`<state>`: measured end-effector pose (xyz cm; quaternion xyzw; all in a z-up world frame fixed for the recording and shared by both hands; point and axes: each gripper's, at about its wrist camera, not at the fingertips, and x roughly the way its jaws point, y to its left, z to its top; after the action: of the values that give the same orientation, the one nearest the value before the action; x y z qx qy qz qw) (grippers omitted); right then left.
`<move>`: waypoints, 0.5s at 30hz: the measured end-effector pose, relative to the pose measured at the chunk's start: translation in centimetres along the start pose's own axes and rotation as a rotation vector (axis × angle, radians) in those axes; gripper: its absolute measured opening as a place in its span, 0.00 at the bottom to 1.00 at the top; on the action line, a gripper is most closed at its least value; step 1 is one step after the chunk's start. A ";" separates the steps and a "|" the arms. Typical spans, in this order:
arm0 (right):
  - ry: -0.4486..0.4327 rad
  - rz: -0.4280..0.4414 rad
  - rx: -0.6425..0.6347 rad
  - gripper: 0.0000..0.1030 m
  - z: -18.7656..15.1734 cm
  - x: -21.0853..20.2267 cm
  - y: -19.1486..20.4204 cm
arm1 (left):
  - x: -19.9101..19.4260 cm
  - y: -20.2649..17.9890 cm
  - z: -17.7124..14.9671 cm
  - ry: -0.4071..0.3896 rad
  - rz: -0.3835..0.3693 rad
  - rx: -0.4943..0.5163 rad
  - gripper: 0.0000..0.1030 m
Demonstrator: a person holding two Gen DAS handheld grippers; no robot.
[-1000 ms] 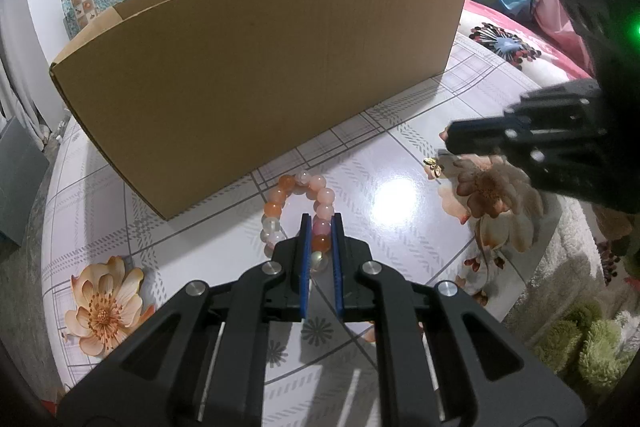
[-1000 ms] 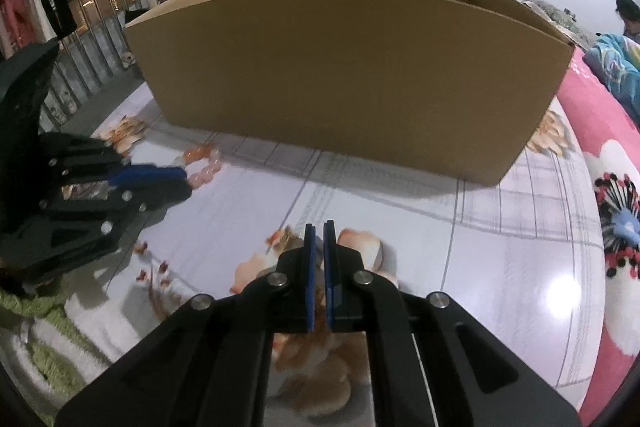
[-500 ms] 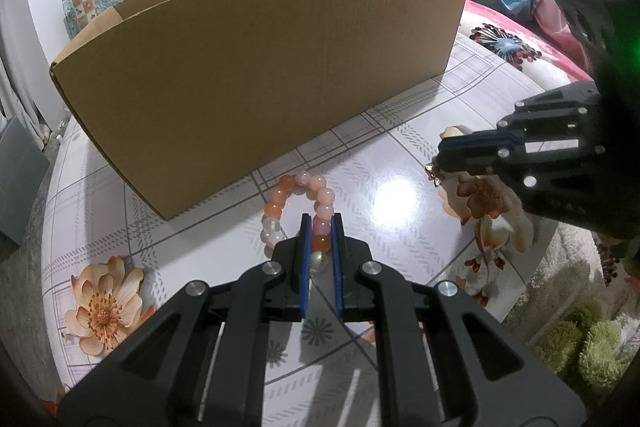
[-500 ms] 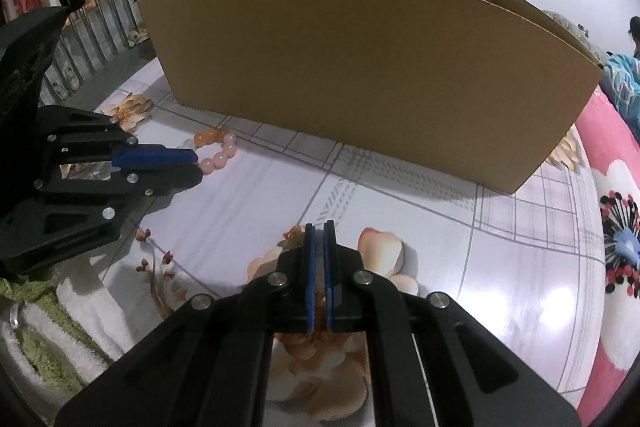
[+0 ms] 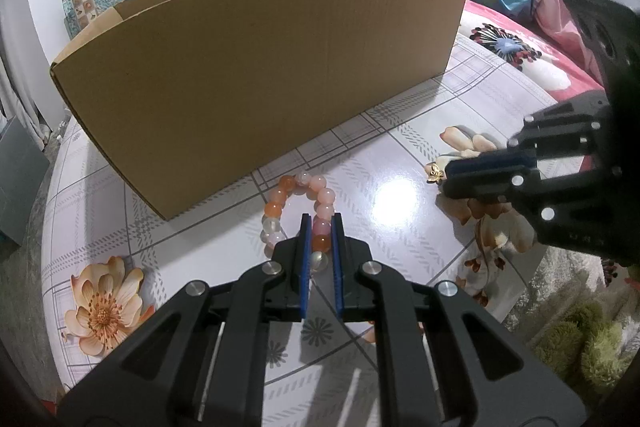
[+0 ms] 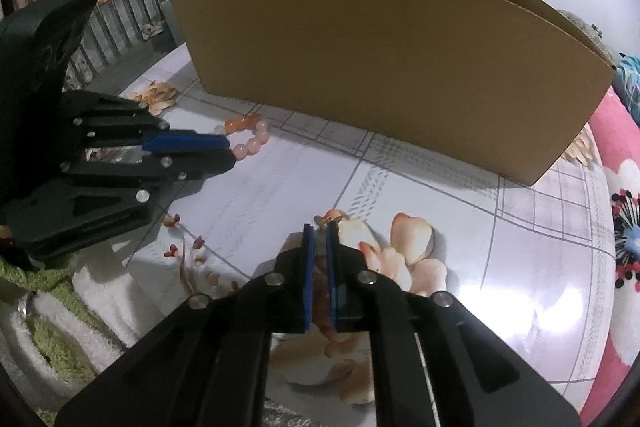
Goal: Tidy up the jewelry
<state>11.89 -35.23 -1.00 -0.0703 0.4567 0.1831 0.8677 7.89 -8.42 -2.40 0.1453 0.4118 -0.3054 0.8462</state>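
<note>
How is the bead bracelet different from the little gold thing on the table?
The bead bracelet is a ring of round orange, pink and clear beads; the gold charm is one tiny shiny piece, far smaller. The left tongs are shut on the bracelet's beads; the right tongs are opening, with the charm just at their tips. Both lie on the flowered table before the cardboard box.

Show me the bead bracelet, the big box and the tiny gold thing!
bead bracelet [image 5: 320,183], left wrist view, pink bead at its far side.
cardboard box [image 5: 256,67], left wrist view, front wall.
gold charm [image 5: 434,173], left wrist view, its middle.
</note>
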 end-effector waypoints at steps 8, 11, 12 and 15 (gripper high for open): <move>-0.020 -0.021 0.030 0.30 0.5 0.7 -0.2 | 0.0 0.0 0.0 -0.001 0.000 0.000 0.08; -0.026 -0.043 0.028 0.29 0.6 0.9 0.4 | 0.0 0.0 -0.1 -0.001 0.000 0.000 0.08; -0.028 -0.044 0.033 0.28 0.6 0.9 0.5 | 0.0 0.0 0.0 -0.001 0.000 0.000 0.08; -0.030 -0.044 0.043 0.20 0.7 1.1 0.9 | 0.0 0.0 -0.1 -0.002 -0.001 -0.001 0.08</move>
<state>12.68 -33.86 -1.48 -0.0590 0.4459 0.1551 0.8796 7.83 -8.43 -2.44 0.1445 0.4114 -0.3056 0.8465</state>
